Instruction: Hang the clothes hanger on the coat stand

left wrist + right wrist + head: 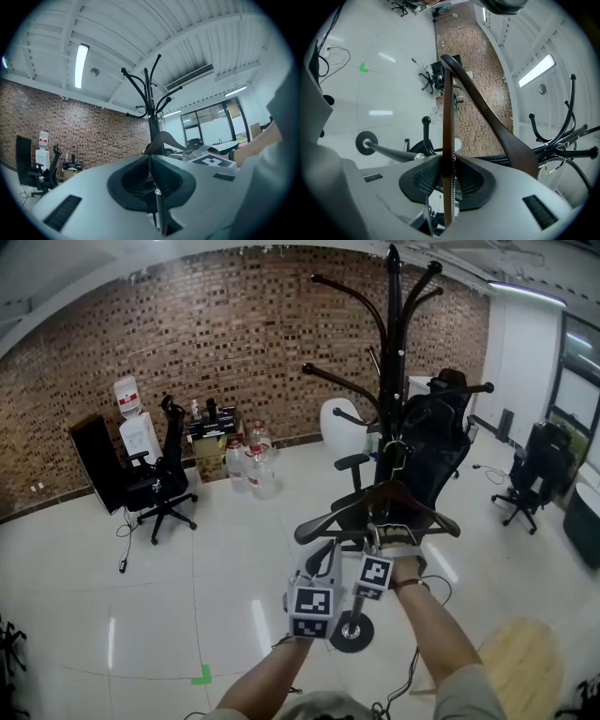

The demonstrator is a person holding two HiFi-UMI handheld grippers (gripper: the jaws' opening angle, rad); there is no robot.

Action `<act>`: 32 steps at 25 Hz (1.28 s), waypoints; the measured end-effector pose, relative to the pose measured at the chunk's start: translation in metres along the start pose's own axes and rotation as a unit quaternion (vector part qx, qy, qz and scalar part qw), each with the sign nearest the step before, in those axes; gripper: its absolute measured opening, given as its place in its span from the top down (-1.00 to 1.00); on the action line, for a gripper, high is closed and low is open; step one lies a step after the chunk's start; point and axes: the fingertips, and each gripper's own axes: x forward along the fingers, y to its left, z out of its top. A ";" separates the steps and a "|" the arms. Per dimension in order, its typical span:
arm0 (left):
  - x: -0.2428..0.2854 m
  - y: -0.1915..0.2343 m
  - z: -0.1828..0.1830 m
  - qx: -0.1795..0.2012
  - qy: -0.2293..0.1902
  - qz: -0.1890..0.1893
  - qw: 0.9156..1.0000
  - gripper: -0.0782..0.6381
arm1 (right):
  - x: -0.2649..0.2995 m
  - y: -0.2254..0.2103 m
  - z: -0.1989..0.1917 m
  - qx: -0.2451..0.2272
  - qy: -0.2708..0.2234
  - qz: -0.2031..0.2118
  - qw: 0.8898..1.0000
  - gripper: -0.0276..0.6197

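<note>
Where the hanger is: up in the air just in front of the coat stand, shoulders spread level, its metal hook close against the stand. I cannot tell whether the hook already rests on one of the arms.
Right gripper: clamped on the hanger's lower bar, near its middle.
Left gripper: jaws together with nothing in them, just beside the right one.
Weight and stiffness: I judge it light and rigid, solid wood that will not flex, so one gripper should carry it easily.
Slip: the shoulders look smooth and varnished, likely slick. The lower bar has a ribbed strip, which should give my pads better bite.
Swing: held by a thin bar, it may pivot about my grip, and the hook may swivel in its neck.
Where to hold: the middle of the lower bar, as now, keeps it balanced and leaves the hook free to go over an arm.
Fragility: sturdy, I think. A knock against the stand should do no harm.
Writing: none I can read. The marker cubes show only black-and-white squares, and the label on the water dispenser is too small.
</note>
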 end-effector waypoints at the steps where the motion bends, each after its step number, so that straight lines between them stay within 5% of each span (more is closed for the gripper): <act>1: -0.001 0.001 0.001 0.004 -0.001 0.001 1.000 0.73 | -0.003 -0.001 0.004 0.007 -0.009 0.002 1.000 0.60; 3: -0.007 0.002 0.003 0.009 -0.005 0.000 1.000 0.74 | -0.009 0.000 0.011 0.022 -0.027 0.008 0.999 0.55; 5: -0.017 0.003 0.007 0.009 -0.010 0.001 1.000 0.73 | -0.019 0.003 0.018 0.033 -0.037 0.014 0.999 0.29; 8: -0.032 0.008 0.009 0.004 -0.015 -0.001 1.000 0.73 | -0.039 0.001 0.027 0.061 -0.051 0.005 0.997 0.26; 13: -0.056 0.027 0.012 0.010 -0.033 0.004 0.999 0.73 | -0.091 -0.002 0.046 0.188 -0.113 -0.013 0.976 0.26; 16: -0.072 0.040 0.007 0.010 -0.032 0.003 0.999 0.73 | -0.124 0.007 0.059 0.297 -0.150 -0.016 0.943 0.27; 20: -0.094 0.051 -0.012 -0.002 -0.030 -0.004 1.000 0.73 | -0.156 0.025 0.063 0.448 -0.170 -0.021 0.877 0.36; 26: -0.125 0.057 -0.052 -0.023 -0.014 -0.025 0.999 0.73 | -0.195 0.058 0.065 0.549 -0.165 -0.038 0.819 0.60; 30: -0.140 0.049 -0.080 -0.038 0.002 -0.045 0.998 0.74 | -0.210 0.088 0.055 0.619 -0.148 -0.050 0.769 0.60; 32: -0.146 0.043 -0.094 -0.039 0.013 -0.047 0.998 0.74 | -0.218 0.100 0.050 0.640 -0.143 -0.053 0.753 0.91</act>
